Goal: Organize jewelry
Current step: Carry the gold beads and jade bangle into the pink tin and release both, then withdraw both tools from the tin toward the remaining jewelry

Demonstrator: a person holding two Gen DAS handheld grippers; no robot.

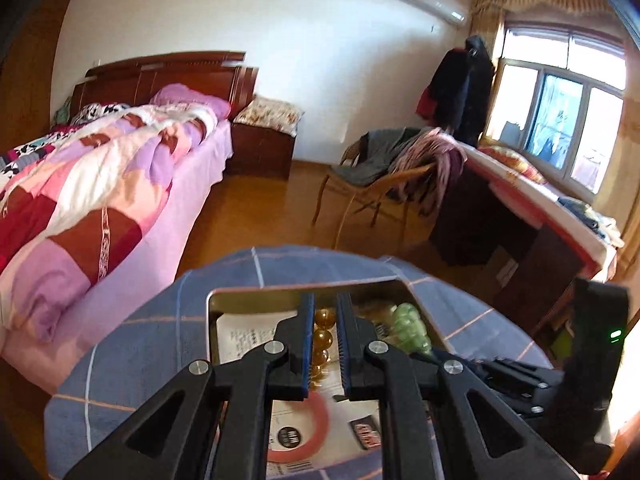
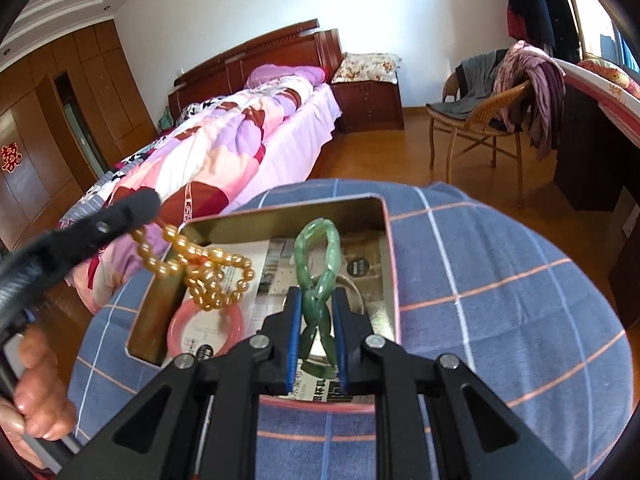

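— Amber beads first, on the left: what grips them?
— The left gripper [image 1: 324, 340] has its jaws clenched on the amber bead strand [image 2: 208, 276]. In the right wrist view the strand hangs from its tip and drapes over the left wall of the metal tin [image 2: 390, 264], a bunch of beads resting inside.
— What else lies in the tin?
— One pink bangle [image 2: 208, 330] flat in the near left corner, touching the beads, with printed paper sheets [image 2: 276, 280] under it all. A small dark tag [image 2: 357, 267] sits toward the far right.
— And the right side?
— The right gripper [image 2: 318, 332] holds the green braided bracelet [image 2: 318, 264], jaws closed on its lower half, the upper loop standing up over the middle of the tin.
— So the count?
— Three pieces: one amber strand, one pink bangle, one green bracelet. Two grippers, one tin.
— Surroundings?
— The tin sits on a blue checked cloth [image 2: 500, 300] over the counter. A bed [image 2: 224, 148] lies to the left beyond it, a wicker chair [image 2: 476, 128] draped with clothes to the right.
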